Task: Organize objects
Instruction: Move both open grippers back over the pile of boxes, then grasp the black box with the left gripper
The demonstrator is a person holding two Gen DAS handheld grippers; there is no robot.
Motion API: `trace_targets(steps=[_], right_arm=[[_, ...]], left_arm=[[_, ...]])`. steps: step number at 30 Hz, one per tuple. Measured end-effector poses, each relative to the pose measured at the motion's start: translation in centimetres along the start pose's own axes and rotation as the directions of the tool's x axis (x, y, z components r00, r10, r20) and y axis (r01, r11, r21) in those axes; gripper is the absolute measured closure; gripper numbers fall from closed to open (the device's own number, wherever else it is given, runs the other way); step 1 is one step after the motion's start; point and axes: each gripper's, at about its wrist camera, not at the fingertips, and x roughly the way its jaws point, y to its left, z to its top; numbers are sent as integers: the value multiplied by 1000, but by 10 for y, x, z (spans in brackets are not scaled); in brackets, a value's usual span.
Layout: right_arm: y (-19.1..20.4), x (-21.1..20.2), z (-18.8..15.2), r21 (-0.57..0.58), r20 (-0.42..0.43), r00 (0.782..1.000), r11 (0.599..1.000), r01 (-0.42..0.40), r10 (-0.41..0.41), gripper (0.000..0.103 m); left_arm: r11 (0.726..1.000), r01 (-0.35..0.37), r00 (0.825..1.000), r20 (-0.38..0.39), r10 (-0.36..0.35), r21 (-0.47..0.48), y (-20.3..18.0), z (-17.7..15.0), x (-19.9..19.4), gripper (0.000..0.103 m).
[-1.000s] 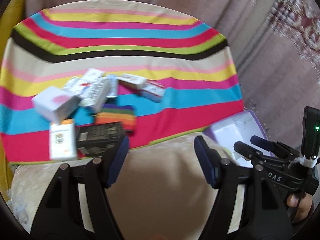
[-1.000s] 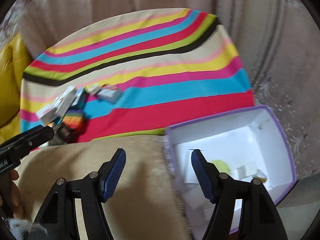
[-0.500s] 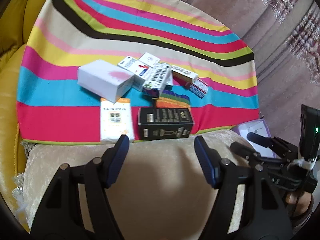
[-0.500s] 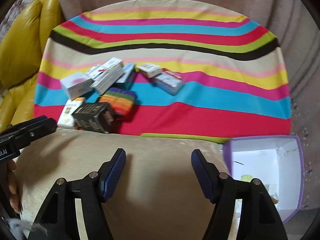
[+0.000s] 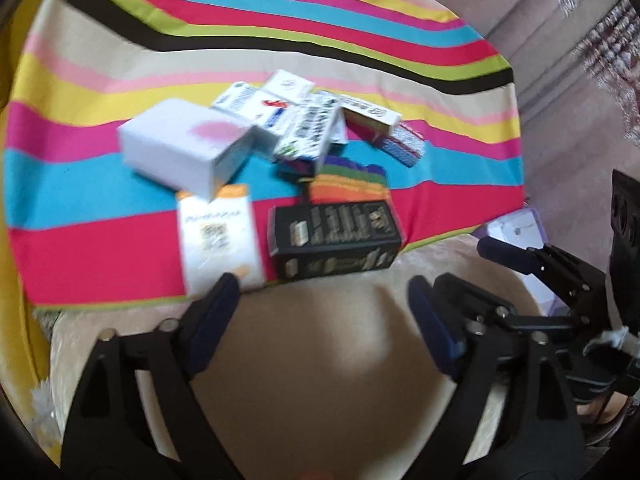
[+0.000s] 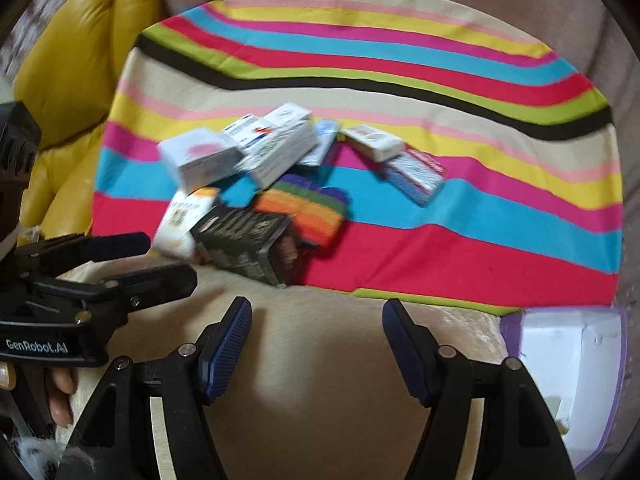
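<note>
1. Your striped cloth point(image 5: 120, 240) runs in red, cyan, pink, yellow, beige, black and lime bands.
2. The black box point(image 5: 334, 236) at centre carries gold print.
3. The rainbow-striped pouch point(image 6: 308, 210) goes purple to orange.
4. The white box point(image 5: 180, 148) at centre left has a pink blotch.
5. The storage box point(image 6: 560, 376) at lower right is white inside with a lilac rim.
6. The cushion point(image 6: 72, 64) at upper left is mustard yellow.

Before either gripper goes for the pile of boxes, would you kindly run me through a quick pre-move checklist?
1. Left gripper empty, jaws opening: ok.
2. Right gripper open and empty: ok.
3. Black box at the near edge of the pile, nothing on top: ok.
4. Purple-rimmed box open to receive items: ok.
5. Grippers clear of each other: ok.
6. Room left in the purple-rimmed box: cannot tell, only partly in view.
</note>
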Motion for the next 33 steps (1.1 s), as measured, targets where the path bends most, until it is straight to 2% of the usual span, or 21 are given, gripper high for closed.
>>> trace_targets(steps=[3,6,9,16,21,24,33], right_arm=[[-21,0,4,76,13,1000,997,25,-26,34],[-40,0,6,115,16,999,993,37,-40,34],[-53,1,10,120,18,999,992,43,-45,34],[-63,3,33,29,46,993,994,105,-106,34],[-67,16,57,-36,34,997,997,69,-68,34],[-70,21,68,-40,35,996,996,78,-76,34],[-64,47,86,-54,21,997,996,76,-75,34]], left_arm=[[1000,0,1000,-21,0,-9,-6,13,12,8],[999,41,996,-77,-43,-29,-10,18,26,6],[999,11,996,-85,-15,-41,-10,23,32,4],[998,-27,994,-105,21,-55,-5,26,42,4],[999,-26,995,-96,29,29,-5,30,37,4],[1000,-4,995,-105,7,22,6,34,38,4],[996,25,993,-119,-14,88,-4,35,49,6]])
